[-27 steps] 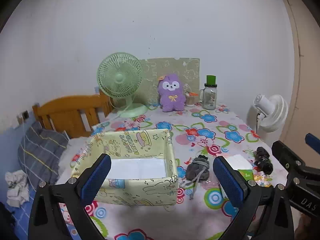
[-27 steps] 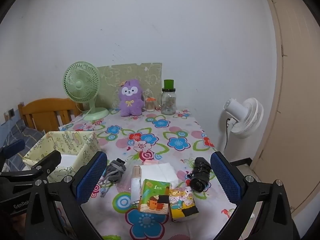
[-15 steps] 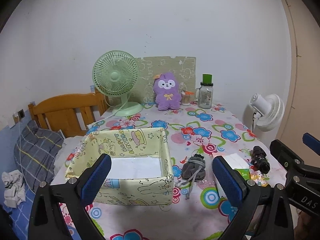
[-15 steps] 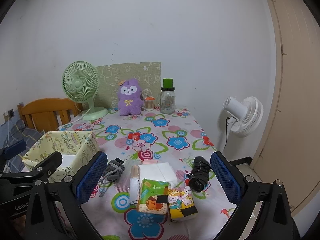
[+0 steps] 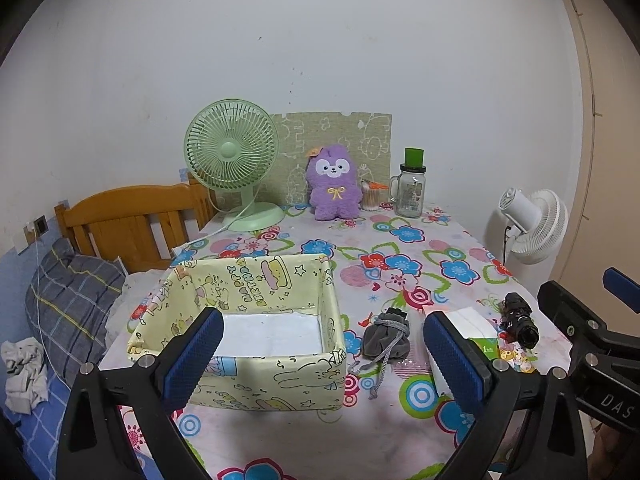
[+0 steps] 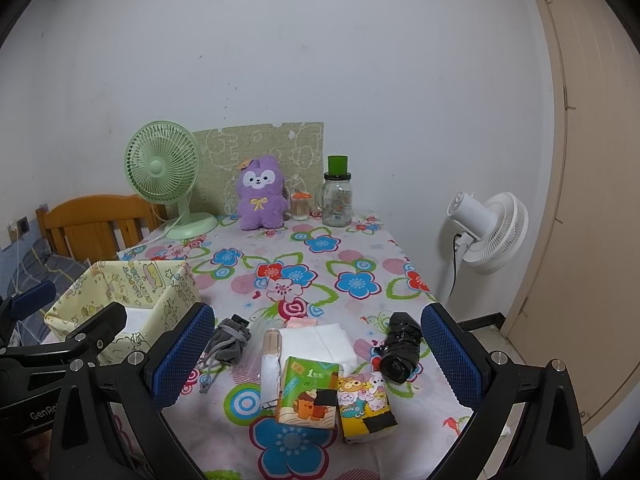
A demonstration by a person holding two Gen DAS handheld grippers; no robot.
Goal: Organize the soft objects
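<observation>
- Right now your left gripper hovers above the near edge of the flowered tablecloth, jaws spread wide and holding nothing
- Straight ahead at 12 o'clock of it sits the yellow cartoon-print fabric box, with only a white base panel showing inside
- Just to the box's 3 o'clock lies the grey drawstring pouch, cords trailing toward you
- Your right gripper also stands fully open and holds nothing, low over the table's near end
- Between its fingers lie a white folded cloth, a green tissue pack and a yellow tissue pack, the two packs touching
- At 1 o'clock rests a black rolled bundle
- Far back at 12 o'clock the purple plush toy sits upright between the green desk fan and a glass jar
</observation>
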